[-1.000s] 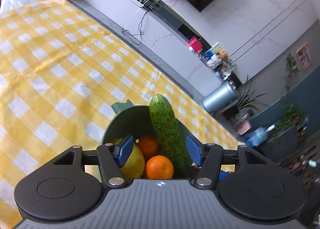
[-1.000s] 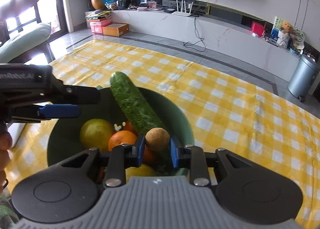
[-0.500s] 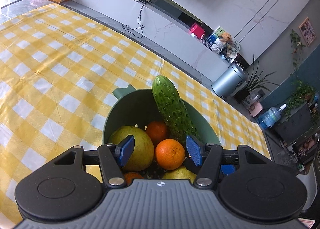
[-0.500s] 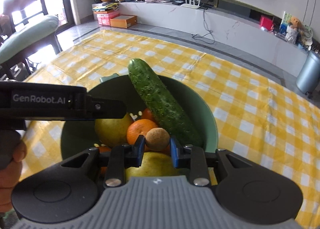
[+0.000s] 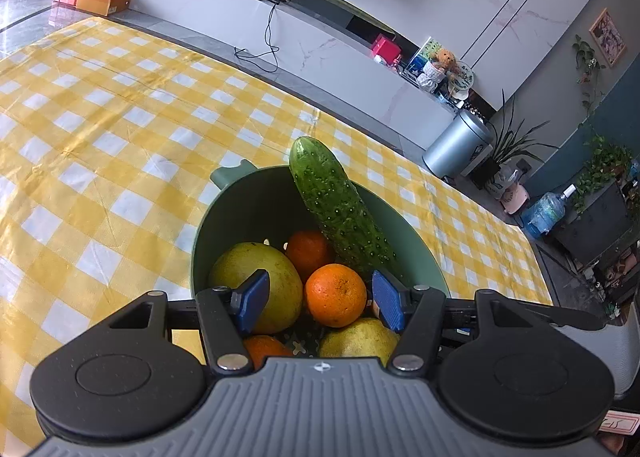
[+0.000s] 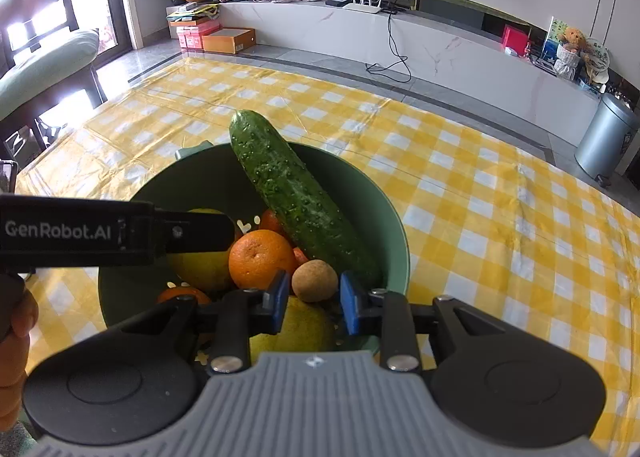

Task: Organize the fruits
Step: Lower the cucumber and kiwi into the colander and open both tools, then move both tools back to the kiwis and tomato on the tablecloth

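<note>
A green bowl [image 5: 224, 217] [image 6: 384, 217] on the yellow checked tablecloth holds a cucumber [image 5: 340, 213] [image 6: 296, 197] leaning on its far rim, oranges [image 5: 335, 295] [image 6: 260, 257], a large yellow-green fruit [image 5: 276, 277] and a pear [image 5: 358, 341]. My left gripper [image 5: 320, 303] is open and empty just above the fruit. My right gripper [image 6: 314, 297] has its pads close on either side of a small brown kiwi [image 6: 314, 281] over the bowl's near side; small gaps show beside the kiwi. The left gripper's body [image 6: 100, 233] crosses the right wrist view.
The yellow checked cloth [image 6: 500, 217] spreads all round the bowl. A white media shelf [image 6: 400, 37], a metal bin [image 6: 606, 141] and a chair with a green cushion [image 6: 44, 61] stand beyond the table.
Both grippers have pulled back and up a little, so more of the bowl shows. The right jaws have widened slightly around the kiwi. The left gripper stays open.
</note>
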The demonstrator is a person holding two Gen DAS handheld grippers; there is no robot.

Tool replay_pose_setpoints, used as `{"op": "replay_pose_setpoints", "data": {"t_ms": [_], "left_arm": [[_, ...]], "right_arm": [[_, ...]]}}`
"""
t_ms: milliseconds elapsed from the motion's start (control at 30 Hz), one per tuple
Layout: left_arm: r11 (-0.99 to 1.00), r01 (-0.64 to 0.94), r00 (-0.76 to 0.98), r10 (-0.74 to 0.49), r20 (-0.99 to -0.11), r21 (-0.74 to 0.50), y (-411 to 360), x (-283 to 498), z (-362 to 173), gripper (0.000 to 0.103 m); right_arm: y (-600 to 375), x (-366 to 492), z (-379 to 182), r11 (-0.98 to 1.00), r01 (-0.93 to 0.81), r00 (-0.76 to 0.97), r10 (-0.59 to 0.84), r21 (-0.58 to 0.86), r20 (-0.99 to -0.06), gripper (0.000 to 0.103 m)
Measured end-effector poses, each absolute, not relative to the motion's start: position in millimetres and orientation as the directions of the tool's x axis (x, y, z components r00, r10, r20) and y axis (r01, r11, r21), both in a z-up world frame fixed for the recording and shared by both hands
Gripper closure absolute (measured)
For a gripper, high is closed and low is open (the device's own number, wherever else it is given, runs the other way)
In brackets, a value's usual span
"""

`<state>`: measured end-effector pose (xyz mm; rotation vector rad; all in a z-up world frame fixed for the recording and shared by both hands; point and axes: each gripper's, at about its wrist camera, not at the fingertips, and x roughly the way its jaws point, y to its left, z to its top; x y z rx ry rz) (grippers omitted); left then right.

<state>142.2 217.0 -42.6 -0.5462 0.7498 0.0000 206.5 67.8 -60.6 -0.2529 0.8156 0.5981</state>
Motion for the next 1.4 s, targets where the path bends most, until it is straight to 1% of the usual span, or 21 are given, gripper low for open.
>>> {"op": "replay_pose_setpoints", "data": {"t_ms": [67,100,300,367,433,467,667,733,1033,1200,1267,1333,1400], "left_arm": [[0.866,-0.185,0.738,-0.19,-0.647,-0.465,214.5,141.9,-40.7,0.034],[0.868,-0.181,0.74,-0.19,-0.646,-0.463,212.8,141.5,-39.3,0.034],[0.884,-0.15,0.746,-0.193,-0.637,-0.443,200.2,140.7,-29.2,0.034],[0.89,-0.136,0.749,-0.195,-0.634,-0.434,193.5,139.9,-24.3,0.034],[0.898,-0.118,0.751,-0.198,-0.63,-0.424,185.0,138.5,-19.4,0.034],[0.902,-0.109,0.752,-0.2,-0.628,-0.417,180.5,137.8,-17.4,0.034],[0.931,-0.035,0.748,-0.217,-0.628,-0.363,145.1,132.1,-8.7,0.034],[0.939,-0.004,0.745,-0.227,-0.628,-0.344,131.8,129.9,-6.6,0.034],[0.95,0.149,0.718,-0.294,-0.63,-0.273,72.1,122.0,-4.3,0.034],[0.945,0.209,0.704,-0.324,-0.632,-0.251,45.1,121.3,-8.7,0.034],[0.944,0.225,0.699,-0.33,-0.634,-0.243,36.1,120.4,-11.8,0.034],[0.942,0.241,0.693,-0.335,-0.638,-0.233,28.1,119.5,-16.0,0.034],[0.94,0.254,0.681,-0.341,-0.648,-0.227,20.3,119.3,-20.9,0.034]], "right_arm": [[66.4,205.5,-58.5,0.807,-0.591,0.535,0.405,0.015,-0.742,0.074],[65.0,204.3,-57.0,0.807,-0.59,0.537,0.408,0.016,-0.738,0.07],[49.9,195.3,-46.3,0.807,-0.59,0.555,0.419,0.015,-0.718,0.068],[41.1,191.0,-42.1,0.812,-0.583,0.565,0.42,0.017,-0.71,0.064],[29.4,186.4,-37.3,0.819,-0.574,0.578,0.425,0.023,-0.697,0.056],[23.1,184.2,-35.3,0.823,-0.568,0.585,0.424,0.024,-0.691,0.055],[-21.1,169.5,-27.3,0.852,-0.524,0.623,0.401,0.022,-0.671,0.052],[-36.9,164.9,-27.0,0.863,-0.505,0.636,0.386,0.018,-0.668,0.048],[-112.7,154.5,-43.0,0.918,-0.396,0.668,0.283,-0.007,-0.688,0.048],[-154.8,154.1,-56.2,0.95,-0.312,0.666,0.234,0.02,-0.709,0.046],[-167.9,153.8,-60.8,0.957,-0.287,0.66,0.226,0.038,-0.717,0.044],[-179.8,153.7,-65.0,0.964,-0.256,0.653,0.224,0.068,-0.723,0.04],[-188.4,155.4,-68.5,0.968,-0.225,0.641,0.233,0.111,-0.731,0.04]]}}
